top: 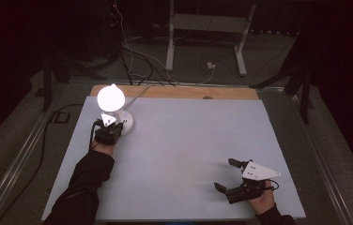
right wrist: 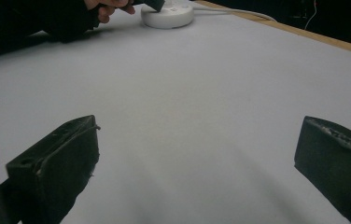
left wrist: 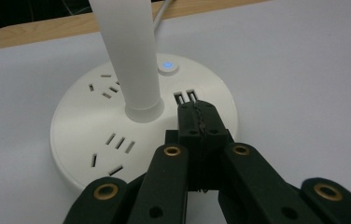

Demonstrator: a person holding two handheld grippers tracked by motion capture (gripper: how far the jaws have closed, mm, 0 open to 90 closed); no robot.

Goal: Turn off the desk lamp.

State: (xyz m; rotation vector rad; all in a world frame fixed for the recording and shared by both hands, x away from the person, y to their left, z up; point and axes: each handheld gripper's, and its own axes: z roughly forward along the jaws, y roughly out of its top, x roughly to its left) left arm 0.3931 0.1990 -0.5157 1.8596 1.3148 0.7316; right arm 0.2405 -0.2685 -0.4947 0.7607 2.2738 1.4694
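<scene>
A white desk lamp glows at the table's far left, its lit head (top: 111, 97) above a round white base (left wrist: 94, 135) that carries sockets, a USB pair and a small lit blue button (left wrist: 167, 66). A white stem (left wrist: 131, 56) rises from the base's middle. My left gripper (top: 109, 132) is shut with nothing in it; its tips (left wrist: 198, 114) rest over the base just below the USB slots. My right gripper (top: 228, 174) lies near the front right edge, jaws wide open over bare table, its fingers (right wrist: 64, 154) far apart.
The grey-white table top (top: 188, 140) has a wooden strip (top: 174, 91) along its far edge. The lamp's white cord (top: 139, 91) runs off the back. Cables and a white table frame (top: 203, 28) stand on the dark floor behind.
</scene>
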